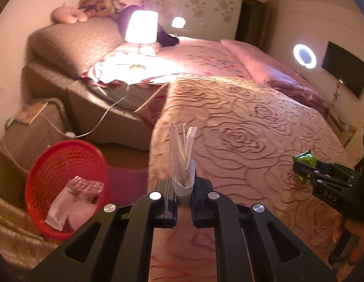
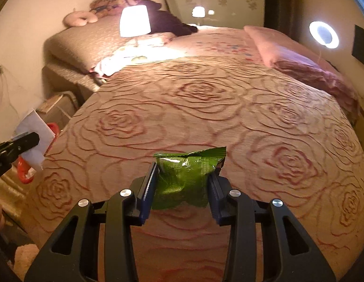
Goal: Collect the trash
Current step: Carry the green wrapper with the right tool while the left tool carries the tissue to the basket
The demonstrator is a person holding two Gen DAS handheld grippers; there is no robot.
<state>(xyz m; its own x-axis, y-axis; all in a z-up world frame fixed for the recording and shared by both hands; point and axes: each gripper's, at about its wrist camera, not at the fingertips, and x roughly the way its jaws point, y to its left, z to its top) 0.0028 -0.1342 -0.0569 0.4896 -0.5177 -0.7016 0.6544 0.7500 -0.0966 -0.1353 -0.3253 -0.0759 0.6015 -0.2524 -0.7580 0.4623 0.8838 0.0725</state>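
Trash is held in both tools above a bed [image 2: 205, 98] covered with a rose-patterned spread. Left gripper [image 1: 183, 192] has its jaws clamped on a white folded paper wrapper [image 1: 183, 162], which stands upright between them, its far end splayed open. In the right wrist view the same wrapper [image 2: 35, 138] shows at the left edge, pinched in the black jaws over the bed's left side.

Right gripper [image 2: 182, 183] has its jaws closed on a crumpled green foil packet [image 2: 184, 174]; the packet bulges between them and its crimped far edge sticks out past the tips. From the left wrist view that packet [image 1: 305, 159] hangs at the right, just above the spread.

On the floor left of the bed, near the left gripper, sits a red plastic basket [image 1: 48, 164]. It is tilted toward the camera and holds white paper scraps [image 1: 57, 211] and a pink patterned wrapper [image 1: 85, 184].

At the far left of the bed a lit lamp [image 1: 141, 27] glows beside the headboard. A ring light [image 1: 304, 56] shines at the far right.
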